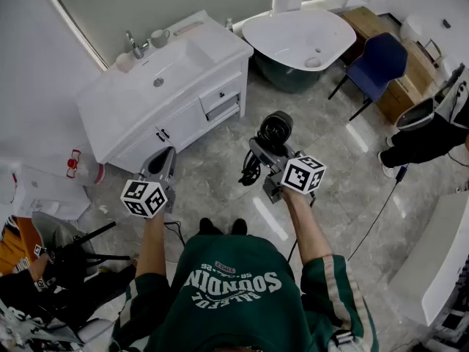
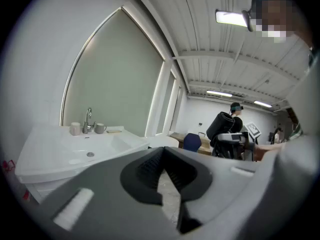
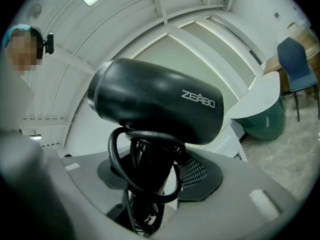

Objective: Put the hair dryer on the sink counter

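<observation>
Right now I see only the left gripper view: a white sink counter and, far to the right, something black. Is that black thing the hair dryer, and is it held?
Observer: Yes. The right gripper grips the hair dryer by its handle.
Operator: Does its cord hang loose?
Observer: The cord is coiled in loops round the handle.
Operator: How does the dryer stand?
Observer: Handle down, body on top, with the ZEABO print on its side.
</observation>
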A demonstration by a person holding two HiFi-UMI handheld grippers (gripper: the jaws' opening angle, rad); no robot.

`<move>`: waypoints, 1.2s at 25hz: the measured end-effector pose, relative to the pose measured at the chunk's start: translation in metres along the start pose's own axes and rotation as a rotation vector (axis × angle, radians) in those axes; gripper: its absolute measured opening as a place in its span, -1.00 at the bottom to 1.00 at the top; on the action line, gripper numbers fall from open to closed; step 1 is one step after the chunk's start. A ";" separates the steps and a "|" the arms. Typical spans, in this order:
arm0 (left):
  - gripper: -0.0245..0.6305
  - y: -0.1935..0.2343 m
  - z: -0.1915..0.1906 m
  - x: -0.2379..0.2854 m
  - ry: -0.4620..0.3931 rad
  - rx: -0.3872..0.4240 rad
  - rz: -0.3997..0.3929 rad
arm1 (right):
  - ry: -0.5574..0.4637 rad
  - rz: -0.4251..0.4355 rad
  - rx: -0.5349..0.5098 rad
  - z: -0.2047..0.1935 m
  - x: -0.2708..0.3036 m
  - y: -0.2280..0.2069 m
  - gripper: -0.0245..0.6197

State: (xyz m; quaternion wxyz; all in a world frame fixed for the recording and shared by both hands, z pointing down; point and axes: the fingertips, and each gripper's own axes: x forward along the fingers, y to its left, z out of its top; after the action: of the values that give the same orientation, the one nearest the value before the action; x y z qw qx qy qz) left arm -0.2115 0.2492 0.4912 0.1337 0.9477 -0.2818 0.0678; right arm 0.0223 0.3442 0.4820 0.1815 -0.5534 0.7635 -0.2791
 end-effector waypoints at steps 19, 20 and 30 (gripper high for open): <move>-0.77 -0.006 0.003 0.027 0.014 -0.005 -0.025 | 0.057 0.015 0.025 -0.012 -0.001 -0.010 -0.20; -0.77 -0.004 0.004 0.028 0.013 -0.008 -0.024 | 0.060 0.016 0.025 -0.012 0.000 -0.010 -0.20; -0.77 0.013 0.002 0.058 0.016 -0.037 -0.033 | 0.083 -0.005 0.046 -0.006 0.021 -0.033 -0.20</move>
State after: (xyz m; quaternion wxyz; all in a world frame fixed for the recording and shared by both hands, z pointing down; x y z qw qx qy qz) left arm -0.1707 0.2081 0.5037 0.1546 0.9490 -0.2661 0.0680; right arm 0.0367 0.3185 0.5078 0.1615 -0.5389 0.7624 -0.3197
